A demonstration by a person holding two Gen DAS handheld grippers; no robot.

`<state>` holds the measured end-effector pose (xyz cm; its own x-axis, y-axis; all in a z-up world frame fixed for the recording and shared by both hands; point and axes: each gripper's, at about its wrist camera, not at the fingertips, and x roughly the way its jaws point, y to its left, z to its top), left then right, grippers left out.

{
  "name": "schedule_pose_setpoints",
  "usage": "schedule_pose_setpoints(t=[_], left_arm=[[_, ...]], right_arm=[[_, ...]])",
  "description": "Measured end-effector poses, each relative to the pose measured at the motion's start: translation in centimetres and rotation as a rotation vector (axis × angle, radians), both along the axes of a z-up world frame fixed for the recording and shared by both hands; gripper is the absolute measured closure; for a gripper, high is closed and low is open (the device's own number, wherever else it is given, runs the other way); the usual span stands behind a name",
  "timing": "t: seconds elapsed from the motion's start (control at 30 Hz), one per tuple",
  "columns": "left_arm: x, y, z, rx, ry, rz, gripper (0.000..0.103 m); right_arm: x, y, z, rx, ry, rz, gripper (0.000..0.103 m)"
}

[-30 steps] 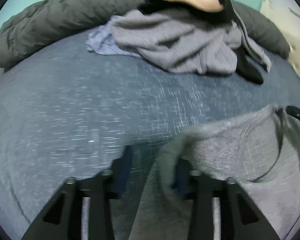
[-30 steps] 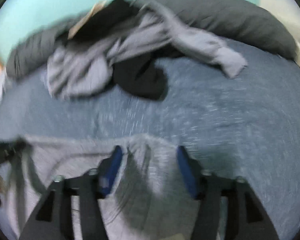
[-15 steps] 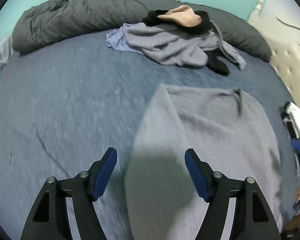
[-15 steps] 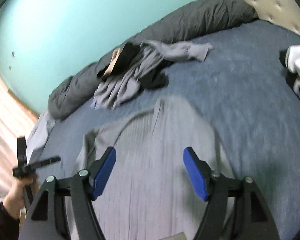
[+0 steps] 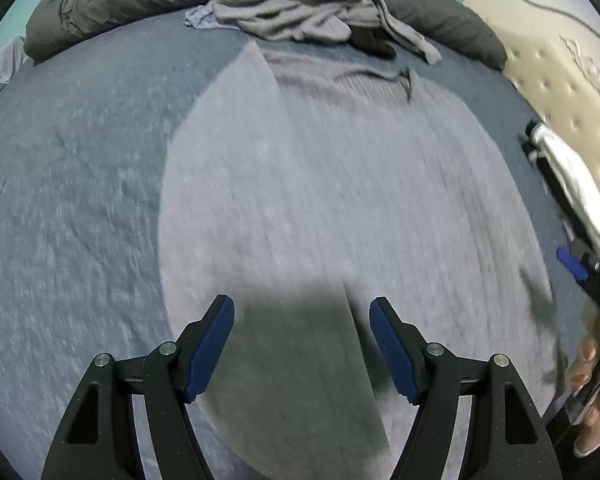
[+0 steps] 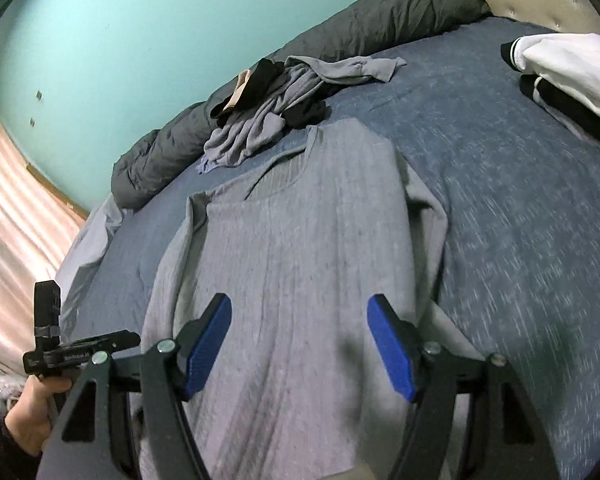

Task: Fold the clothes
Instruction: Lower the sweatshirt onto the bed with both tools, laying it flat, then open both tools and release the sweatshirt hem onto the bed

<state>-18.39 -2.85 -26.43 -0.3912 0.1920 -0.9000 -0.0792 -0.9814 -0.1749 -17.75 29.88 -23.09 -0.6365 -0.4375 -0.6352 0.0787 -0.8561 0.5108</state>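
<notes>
Grey sweater [image 6: 300, 248] lies spread flat on the blue bed [image 6: 520, 240], sleeves tucked under but body unfolded, with both left gripper [image 5: 302, 344] and right gripper [image 6: 300, 340] wide and empty, and a heap of clothes [image 6: 268, 124] waiting beyond.

Grey shirt [image 5: 340, 200] hem cut off at bottom edge; weave motion-blurred. Folded white garment [image 6: 572, 60] cropped at right edge.

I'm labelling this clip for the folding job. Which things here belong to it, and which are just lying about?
Job:
grey sweater, laid flat
clothes pile, unfolded
folded stack
left gripper, open
right gripper, open

Lying about:
dark duvet, rolled along the bed's edge
headboard
curtain
</notes>
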Motion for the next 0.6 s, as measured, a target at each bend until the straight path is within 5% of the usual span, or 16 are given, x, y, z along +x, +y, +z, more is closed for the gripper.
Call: schedule_pose_setpoints(t=[0.2,0.37,0.43,0.6], left_arm=[[2.1,1.4,-1.5,-0.033,-0.032,-0.015,0.030],[3.0,1.9,-1.9,-0.062,-0.048,-0.039,0.060],[3.3,2.1,-2.1,-0.073,-0.060,-0.057,0.082],[4.0,1.7,-1.6,-0.122,-0.031,-0.074,0.099]], right_arm=[[1.5,-0.2,-1.1,0.014,-0.001,0.021,0.032],[1.5,0.0,-1.7,0.008,0.012,0.031,0.032],[1.4,-0.1,-1.9,0.022,0.009,0.030,0.032],[1.3,0.2,-2.1,0.012,0.008,0.032,0.032]])
